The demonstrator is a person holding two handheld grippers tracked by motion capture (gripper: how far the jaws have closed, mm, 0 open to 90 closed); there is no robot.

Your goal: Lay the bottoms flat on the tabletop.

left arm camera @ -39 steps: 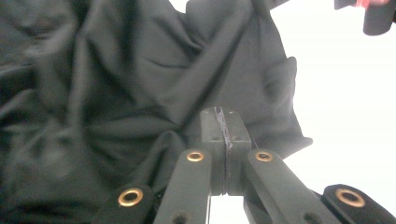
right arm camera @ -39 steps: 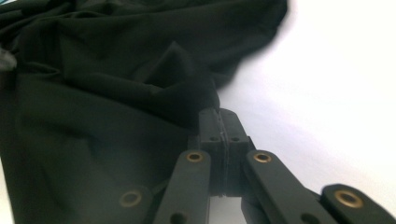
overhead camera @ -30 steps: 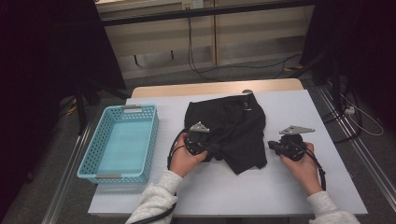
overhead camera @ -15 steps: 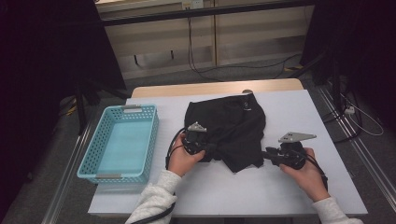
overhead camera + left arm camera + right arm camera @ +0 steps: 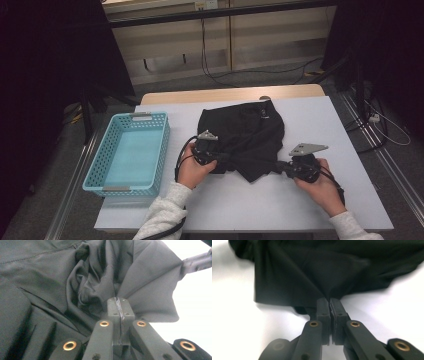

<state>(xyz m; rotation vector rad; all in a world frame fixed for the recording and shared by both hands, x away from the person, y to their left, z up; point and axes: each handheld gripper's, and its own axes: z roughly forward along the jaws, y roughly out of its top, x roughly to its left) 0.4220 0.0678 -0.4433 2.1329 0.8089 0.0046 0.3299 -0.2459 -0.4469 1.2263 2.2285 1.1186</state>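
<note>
A black garment (image 5: 245, 135) lies crumpled on the white table (image 5: 320, 125). My left gripper (image 5: 225, 159) is at the garment's lower left edge, shut on a fold of the cloth (image 5: 75, 277), which bunches up right at its tips (image 5: 119, 301). My right gripper (image 5: 277, 165) is at the lower right edge. Its jaws have just been closing and now pinch the hem of the black cloth (image 5: 324, 270) between the pads (image 5: 329, 301). The fabric stretches between the two grippers, low over the table.
A light blue plastic basket (image 5: 165, 145) stands at the table's left side, with nothing in it. Bare white tabletop lies to the right of and in front of the garment. Cables run over the floor beyond the table.
My right gripper has moved left to the garment's lower right edge and closed on the hem. The left gripper has kept still, holding its fold.
</note>
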